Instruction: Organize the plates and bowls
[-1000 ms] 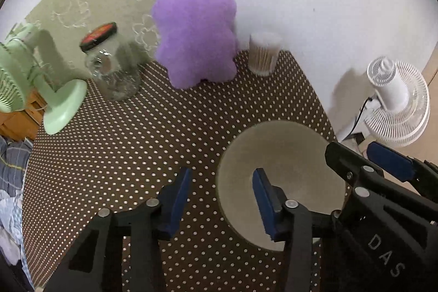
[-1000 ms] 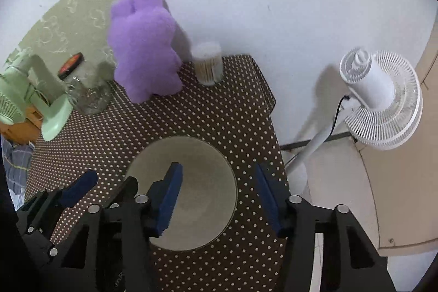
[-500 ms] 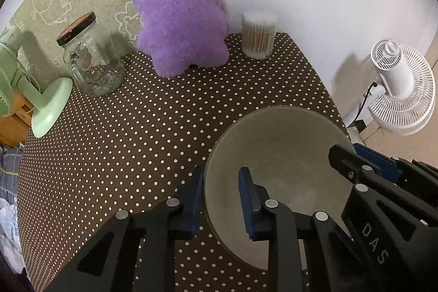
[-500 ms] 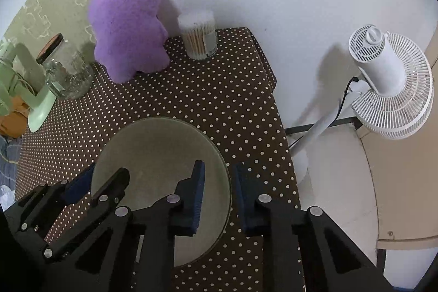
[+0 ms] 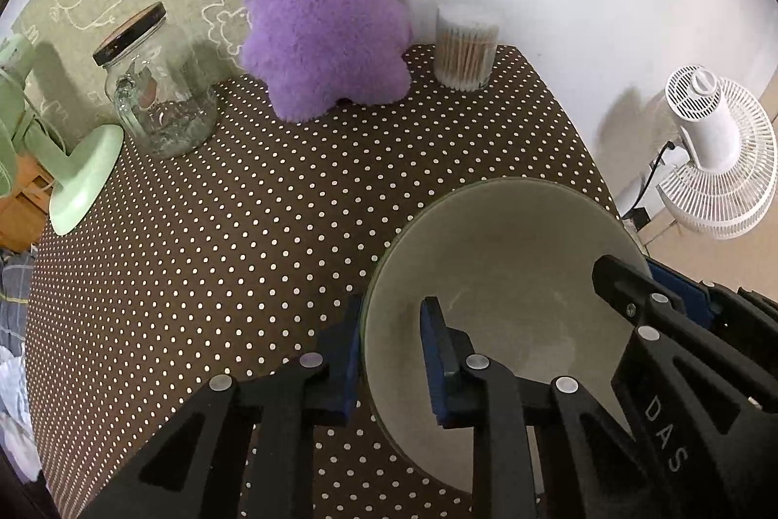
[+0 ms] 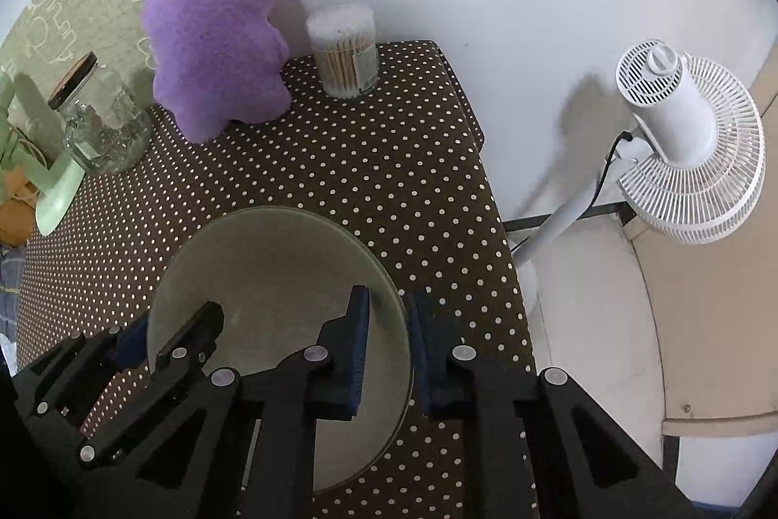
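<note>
two claws pinch opposite rims of one bowl [image 5: 510, 276]: left gripper [image 5: 391, 353] clamps its left wall, right gripper [image 6: 386, 348] its right, so it lies between them.

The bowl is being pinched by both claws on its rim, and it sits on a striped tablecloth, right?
Not quite. The tablecloth is brown with white polka dots, not stripes, as the left wrist view shows. The rest holds: the left claw and the right claw each pinch the rim of the bowl on opposite sides.
</note>
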A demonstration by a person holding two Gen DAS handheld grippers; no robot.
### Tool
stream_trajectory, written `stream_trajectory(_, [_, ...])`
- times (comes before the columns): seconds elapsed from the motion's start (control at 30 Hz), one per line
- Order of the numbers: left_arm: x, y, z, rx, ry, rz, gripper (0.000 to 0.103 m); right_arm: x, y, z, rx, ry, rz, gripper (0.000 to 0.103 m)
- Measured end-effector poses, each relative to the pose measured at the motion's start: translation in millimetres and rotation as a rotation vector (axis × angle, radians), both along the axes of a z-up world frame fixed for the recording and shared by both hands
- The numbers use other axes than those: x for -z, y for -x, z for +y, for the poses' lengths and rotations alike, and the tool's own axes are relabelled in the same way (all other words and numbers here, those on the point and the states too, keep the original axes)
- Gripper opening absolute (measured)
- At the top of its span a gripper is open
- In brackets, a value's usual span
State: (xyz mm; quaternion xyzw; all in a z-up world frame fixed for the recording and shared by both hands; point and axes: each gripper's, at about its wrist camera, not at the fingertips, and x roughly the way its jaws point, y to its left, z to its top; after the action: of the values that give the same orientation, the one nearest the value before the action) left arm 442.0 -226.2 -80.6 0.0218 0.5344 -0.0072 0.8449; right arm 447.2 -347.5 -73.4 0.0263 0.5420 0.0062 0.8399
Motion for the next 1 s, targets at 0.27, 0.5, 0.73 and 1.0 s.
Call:
stream_trajectory(0.27, [-8.6, 15.2, 4.0, -0.008, -0.006, 0.001, 0.020, -8.0, 13.3, 2.9, 0.003, -0.006, 0.008, 0.020])
stream_trajectory(0.5, [-27.6, 30.4, 7.2, -0.013, 0.000, -0.022, 0.020, -27.1, 28.4, 6.5, -0.001, -0.001, -0.013, 0.020])
stream_trajectory(0.73, [-55.0, 49.7, 10.5, -0.029, 0.000, -0.060, 0.020, -55.7, 44.4, 9.0, -0.013, -0.005, -0.050, 0.020])
stream_trajectory(1.0, [-83.3, 75.0, 14.3, -0.046, 0.008, -0.093, 0.020, -89.0, 68.5, 11.7, -0.025, -0.004, -0.086, 0.020])
